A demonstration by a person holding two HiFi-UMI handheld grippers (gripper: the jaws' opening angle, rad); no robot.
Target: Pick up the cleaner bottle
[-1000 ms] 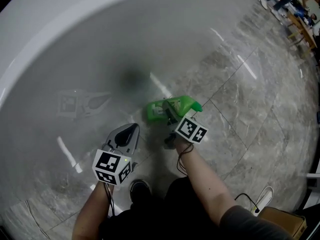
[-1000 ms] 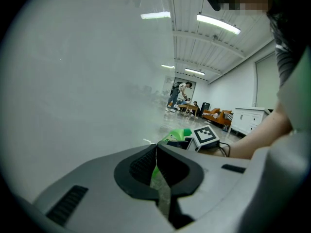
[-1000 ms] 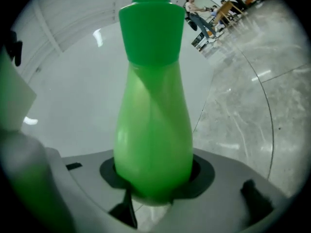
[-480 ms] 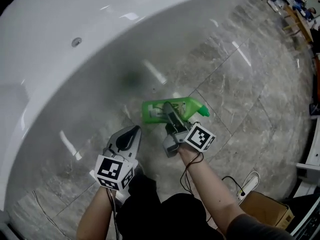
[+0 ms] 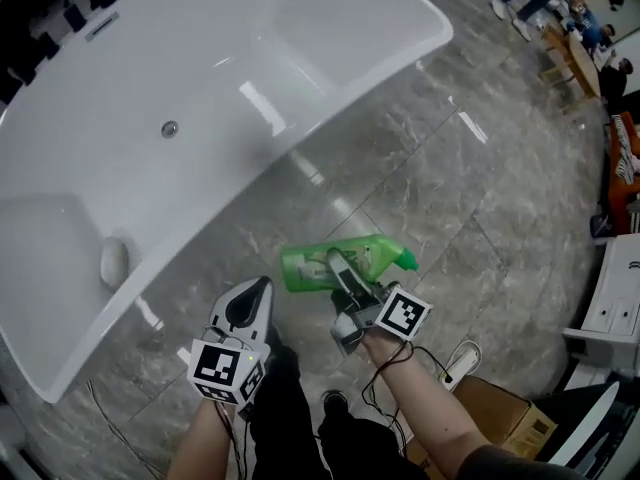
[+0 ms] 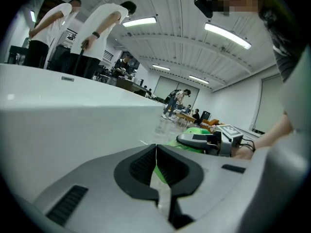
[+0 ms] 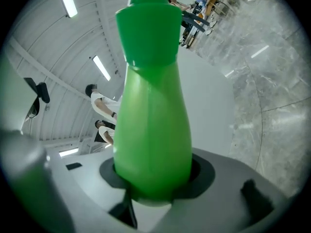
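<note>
The green cleaner bottle (image 5: 345, 264) lies sideways in the air over the grey marble floor, its cap pointing right. My right gripper (image 5: 337, 265) is shut on its body; in the right gripper view the bottle (image 7: 153, 110) fills the space between the pads, with the gripper (image 7: 154, 181) clamped round its wide part. My left gripper (image 5: 260, 290) hangs to the left of the bottle, apart from it. Its jaws meet at the tips (image 6: 156, 148) with nothing held. Past them the bottle (image 6: 195, 131) shows green.
A white freestanding bathtub (image 5: 200, 98) fills the upper left, close ahead of both grippers. A cardboard box (image 5: 505, 420) and a white cabinet (image 5: 618, 298) stand at the right. Cables trail on the floor. People (image 6: 99, 33) stand beyond the tub, others far off.
Both grippers have risen well above the floor, the right one carrying the green bottle. The view has pulled up from the tub's side wall, so the whole tub shows from above.
</note>
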